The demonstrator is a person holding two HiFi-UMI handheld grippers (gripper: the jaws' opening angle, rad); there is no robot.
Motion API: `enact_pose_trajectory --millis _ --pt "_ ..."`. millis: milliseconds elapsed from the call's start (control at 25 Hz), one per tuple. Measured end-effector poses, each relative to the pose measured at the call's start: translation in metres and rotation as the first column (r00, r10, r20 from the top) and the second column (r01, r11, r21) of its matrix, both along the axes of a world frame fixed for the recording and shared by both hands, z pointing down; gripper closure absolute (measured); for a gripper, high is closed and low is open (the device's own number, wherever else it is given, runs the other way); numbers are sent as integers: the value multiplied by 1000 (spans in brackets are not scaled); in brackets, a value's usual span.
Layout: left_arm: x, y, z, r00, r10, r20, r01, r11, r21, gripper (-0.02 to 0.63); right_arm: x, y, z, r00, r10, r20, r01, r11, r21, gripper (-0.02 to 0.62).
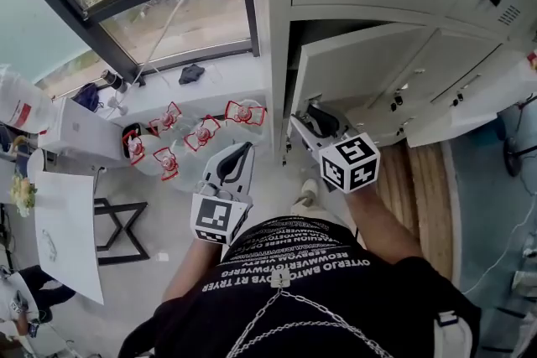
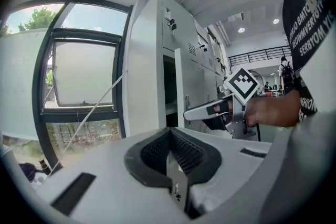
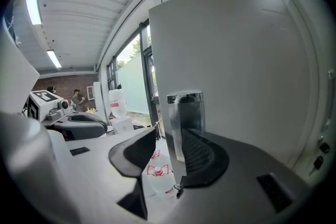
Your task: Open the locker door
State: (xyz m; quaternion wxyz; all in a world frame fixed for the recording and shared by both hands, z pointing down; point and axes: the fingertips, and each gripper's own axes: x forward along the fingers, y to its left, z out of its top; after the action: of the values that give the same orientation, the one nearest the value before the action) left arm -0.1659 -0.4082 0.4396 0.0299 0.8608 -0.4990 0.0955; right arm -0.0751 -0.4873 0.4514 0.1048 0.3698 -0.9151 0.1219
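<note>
Several water bottles [image 1: 201,134] lie beside the locker door [image 1: 361,67]; left tongs [image 1: 239,153] closed, right tongs [image 1: 304,120] open at its handle [image 3: 185,118].

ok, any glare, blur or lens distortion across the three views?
Head view: even daylight, locker door sharp, mild edge bowing. Left gripper view: strong fisheye, black corners, window bright, not clipped. Right gripper view: same vignette; chrome handle mirrors surroundings, ceiling light blown white.

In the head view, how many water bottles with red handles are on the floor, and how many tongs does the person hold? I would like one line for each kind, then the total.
Water bottles with red handles: 5
Tongs: 2 (left tongs, right tongs)
Total: 7
</note>
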Motion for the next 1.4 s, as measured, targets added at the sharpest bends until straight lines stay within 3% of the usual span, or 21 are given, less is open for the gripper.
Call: enact_pose_trajectory --millis 320,720,1080,1400 --pt "-4 35 20 1000 22 -19 -23 999 -36 607 17 26 2 996 84 -41 -83 996 18 464" --pt "7 57 13 995 86 -45 -87 996 -4 607 38 53 2 985 162 -53 -161 987 28 485" --pt "43 54 12 984 173 -34 -174 985 -6 607 61 75 3 986 165 -36 -165 986 25 477" --pt "109 48 15 962 273 -13 -273 962 -19 607 94 97 2 995 99 31 -100 994 36 470"
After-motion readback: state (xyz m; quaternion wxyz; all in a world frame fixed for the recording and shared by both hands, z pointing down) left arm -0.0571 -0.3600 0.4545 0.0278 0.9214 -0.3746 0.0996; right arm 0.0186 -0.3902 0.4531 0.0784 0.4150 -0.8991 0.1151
